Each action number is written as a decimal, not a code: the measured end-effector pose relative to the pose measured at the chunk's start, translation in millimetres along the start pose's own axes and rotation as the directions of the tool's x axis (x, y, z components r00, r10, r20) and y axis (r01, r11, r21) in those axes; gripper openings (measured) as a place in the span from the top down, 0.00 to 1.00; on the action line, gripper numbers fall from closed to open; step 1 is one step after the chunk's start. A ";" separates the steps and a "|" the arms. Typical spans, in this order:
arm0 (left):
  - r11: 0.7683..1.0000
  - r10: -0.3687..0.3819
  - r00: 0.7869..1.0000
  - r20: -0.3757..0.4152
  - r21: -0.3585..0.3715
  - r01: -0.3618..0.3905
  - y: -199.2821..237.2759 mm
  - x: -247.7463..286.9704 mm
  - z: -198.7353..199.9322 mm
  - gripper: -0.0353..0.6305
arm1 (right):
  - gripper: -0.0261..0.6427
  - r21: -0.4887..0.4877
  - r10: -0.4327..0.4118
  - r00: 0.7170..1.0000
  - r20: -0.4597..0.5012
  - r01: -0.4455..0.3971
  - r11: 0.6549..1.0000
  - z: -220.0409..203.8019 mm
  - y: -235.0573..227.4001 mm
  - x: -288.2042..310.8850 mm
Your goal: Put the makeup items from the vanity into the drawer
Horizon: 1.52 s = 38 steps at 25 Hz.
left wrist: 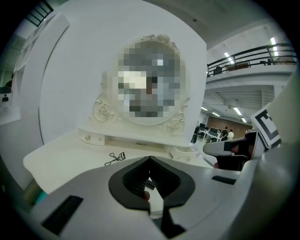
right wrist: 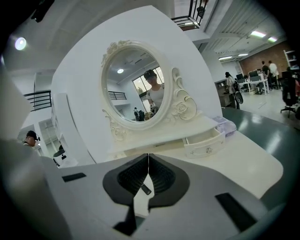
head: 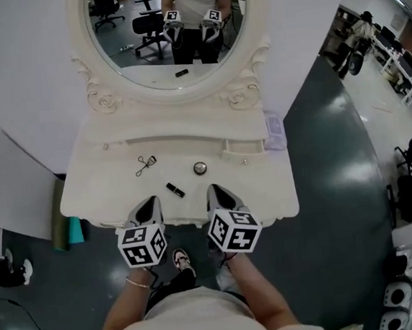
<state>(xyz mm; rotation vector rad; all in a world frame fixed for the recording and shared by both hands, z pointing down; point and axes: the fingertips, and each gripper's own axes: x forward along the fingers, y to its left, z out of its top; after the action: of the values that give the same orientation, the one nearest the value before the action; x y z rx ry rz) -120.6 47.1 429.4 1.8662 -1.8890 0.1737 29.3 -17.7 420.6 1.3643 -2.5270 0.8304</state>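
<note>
On the white vanity top (head: 107,195) lie a black eyelash curler (head: 146,164), a small black lipstick tube (head: 175,190) and a round silver compact (head: 200,168). A small drawer (head: 242,148) stands pulled out at the right under the mirror shelf, and it also shows in the right gripper view as the drawer (right wrist: 205,144). My left gripper (head: 151,200) hangs over the vanity's front edge with its jaws together and nothing in them. My right gripper (head: 214,189) is beside it, also shut and empty. The lipstick lies between the two grippers. The curler (left wrist: 116,158) lies ahead of the left gripper (left wrist: 150,158).
An oval mirror (head: 171,33) in a carved white frame rises behind the top and reflects me and both grippers. A pale purple packet (head: 275,132) sits on the right end of the shelf. Dark floor surrounds the vanity, with office chairs and people far to the right.
</note>
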 end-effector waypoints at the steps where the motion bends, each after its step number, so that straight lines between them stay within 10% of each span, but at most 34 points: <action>1: 1.000 -0.005 1.000 -0.010 -0.004 0.005 5.0 8.4 0.3 0.94 | 0.93 0.005 -0.006 1.000 0.000 0.006 1.000 1.6 -0.9 7.9; 20: 0.994 -0.106 0.992 -0.067 -0.048 0.103 45.7 123.3 37.5 0.94 | 0.93 0.011 -0.147 0.989 -0.001 0.147 0.989 40.1 -27.5 84.1; 38: 0.997 -0.015 0.994 -0.108 -0.082 0.006 22.4 160.9 28.1 0.94 | 0.93 -0.050 -0.001 0.984 -0.178 -0.008 0.999 30.3 -55.9 130.7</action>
<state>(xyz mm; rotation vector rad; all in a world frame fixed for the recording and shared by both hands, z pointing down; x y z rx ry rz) -142.4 -109.3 476.7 1.7756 -1.7863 0.1883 3.3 -152.9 467.3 1.2120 -2.3981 0.8422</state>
